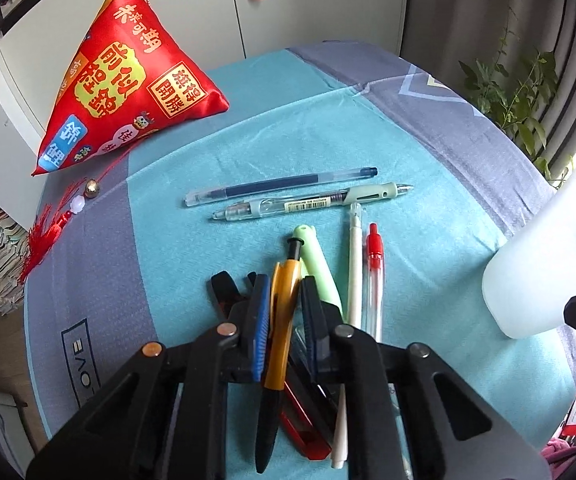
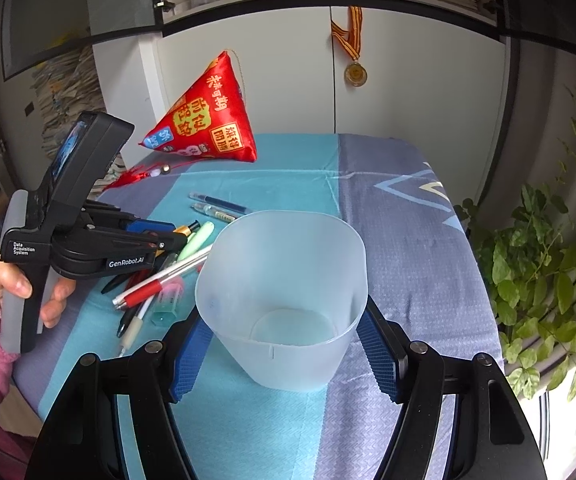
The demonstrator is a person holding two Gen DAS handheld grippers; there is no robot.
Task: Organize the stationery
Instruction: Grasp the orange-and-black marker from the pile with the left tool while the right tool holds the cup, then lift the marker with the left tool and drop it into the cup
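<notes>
Beside the pen pile (image 2: 156, 280), cup (image 2: 284, 300) leaves cloth (image 2: 407, 260) open.

cup (image 2: 284, 300): frosted translucent plastic | tablecloth (image 1: 367, 128): matt woven cloth | pouch (image 1: 128, 76): glossy satin

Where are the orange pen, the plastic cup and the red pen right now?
orange pen (image 1: 284, 312), left wrist view, orange barrel between the pads.
plastic cup (image 2: 284, 264), right wrist view, inner back wall.
red pen (image 1: 374, 258), left wrist view, red upper section.
</notes>
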